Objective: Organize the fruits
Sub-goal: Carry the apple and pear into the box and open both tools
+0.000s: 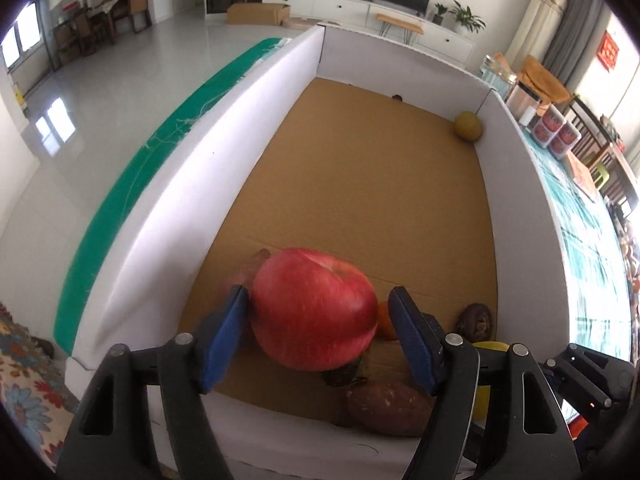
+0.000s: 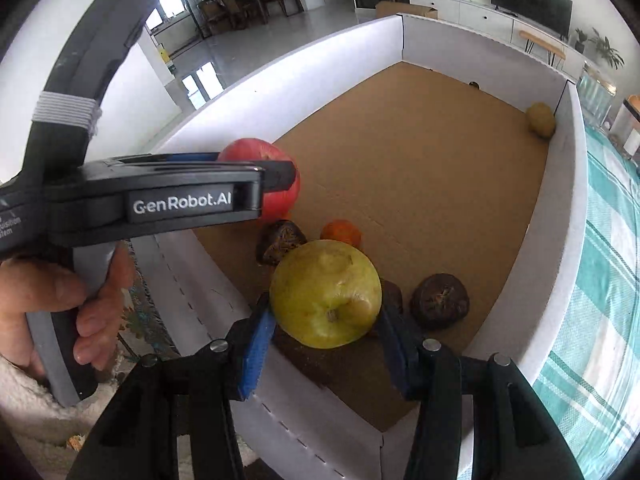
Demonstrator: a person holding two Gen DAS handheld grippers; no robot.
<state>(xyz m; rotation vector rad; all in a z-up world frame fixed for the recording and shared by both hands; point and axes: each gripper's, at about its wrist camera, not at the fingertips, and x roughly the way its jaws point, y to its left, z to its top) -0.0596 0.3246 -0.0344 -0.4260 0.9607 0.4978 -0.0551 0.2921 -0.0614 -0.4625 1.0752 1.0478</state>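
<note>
While left claw [image 1: 318,322] grips apple [image 1: 314,312], right view shows hand [image 2: 60,300].

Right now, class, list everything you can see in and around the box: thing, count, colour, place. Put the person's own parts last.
box: one, white walls, brown floor, on the table
red apple: one, red, in the left tool
yellow apple: one, yellow-green, in the right tool
round fruit: one, dull yellow, far right corner
orange: one, orange, near end of floor
dark fruits: at least two, brown, near end
sweet potato: one, brown, near wall
tablecloth: one, teal check, right of box
left tool: one, black, blue pads
right tool: one, same
hand: one, holding left tool's handle
</note>
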